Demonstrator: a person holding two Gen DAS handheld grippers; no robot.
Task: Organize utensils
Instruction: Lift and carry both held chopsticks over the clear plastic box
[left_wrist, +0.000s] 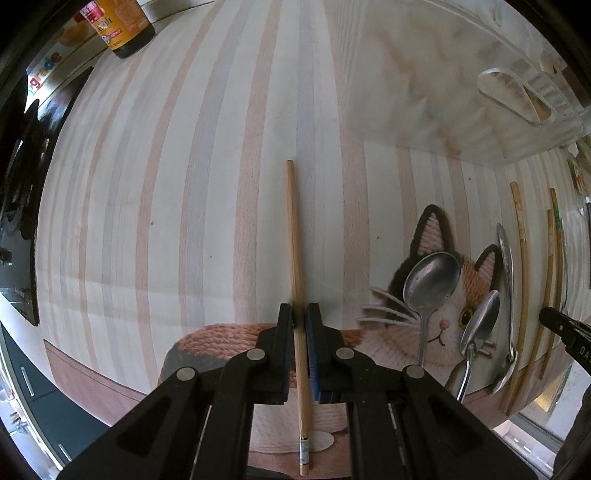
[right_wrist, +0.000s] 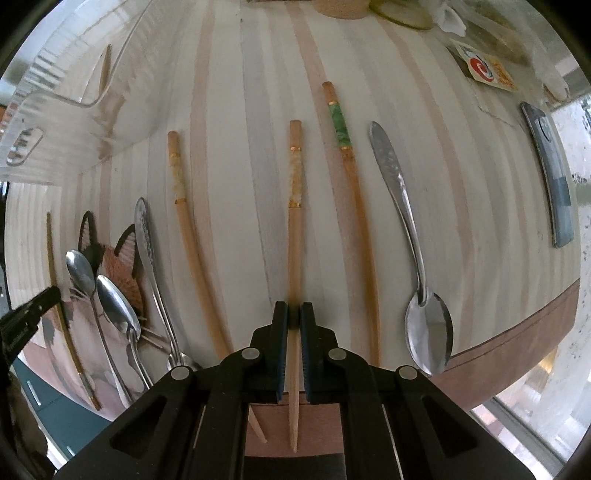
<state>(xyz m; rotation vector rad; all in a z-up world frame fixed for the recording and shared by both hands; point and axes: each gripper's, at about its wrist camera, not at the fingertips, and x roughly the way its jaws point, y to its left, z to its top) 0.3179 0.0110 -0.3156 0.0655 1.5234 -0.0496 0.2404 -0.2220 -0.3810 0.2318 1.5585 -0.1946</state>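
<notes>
Both claws are clamped, left gripper (left_wrist: 299, 314) and right gripper (right_wrist: 294, 314) each pinching one chopstick (left_wrist: 295, 236) for sorting.

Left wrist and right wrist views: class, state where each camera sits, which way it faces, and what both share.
Left wrist: behind the left tool, facing along its fingers over the striped mat; it grips a plain chopstick.
Right wrist: behind the right tool, facing likewise; it grips a patterned chopstick.
Shared: the cat print and its spoons.
</notes>
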